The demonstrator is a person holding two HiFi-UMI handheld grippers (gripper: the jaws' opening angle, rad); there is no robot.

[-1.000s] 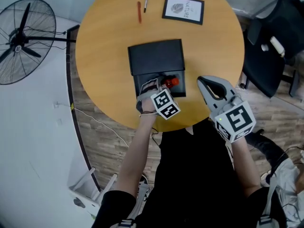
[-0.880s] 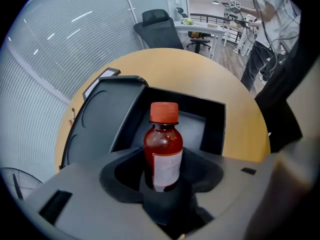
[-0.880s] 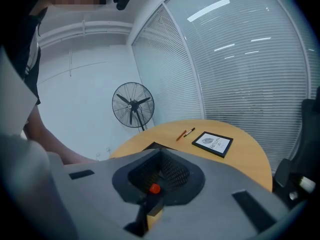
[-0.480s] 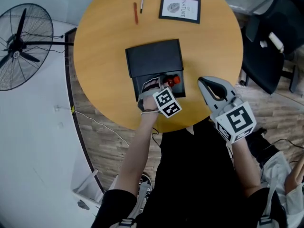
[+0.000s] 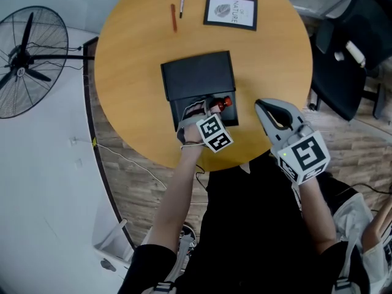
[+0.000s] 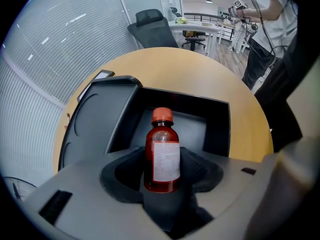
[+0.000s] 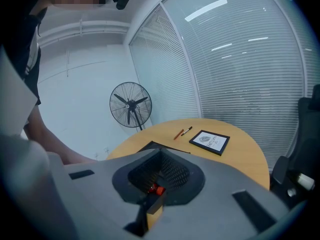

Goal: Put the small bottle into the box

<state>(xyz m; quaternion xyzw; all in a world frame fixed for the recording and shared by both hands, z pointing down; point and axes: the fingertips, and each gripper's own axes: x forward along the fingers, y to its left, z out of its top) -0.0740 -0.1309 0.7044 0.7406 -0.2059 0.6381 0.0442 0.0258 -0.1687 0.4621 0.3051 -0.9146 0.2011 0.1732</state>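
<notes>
1. The left hand-held gripper [image 6: 162,180] grips the small amber bottle with an orange cap [image 6: 162,154] by its base. It sits over the open black box [image 6: 220,129], centre frame in the head view.
2. Best lower it clear of the box walls before opening.
3. The right hand-held gripper [image 5: 277,112], lower right, is closed on nothing.
4. The box floor under the bottle is hidden, so contact cannot be told.

The only word that can be read is "NATURE", in dark capitals on the white sheet inside the black-framed picture [image 5: 231,11]. The picture lies flat beyond the box [image 5: 199,78], off its far right corner. A smaller line beside that word is too small to read. The small bottle [image 6: 162,154], at the box's near side, bears a white label [image 6: 166,162] with illegibly fine print.
</notes>
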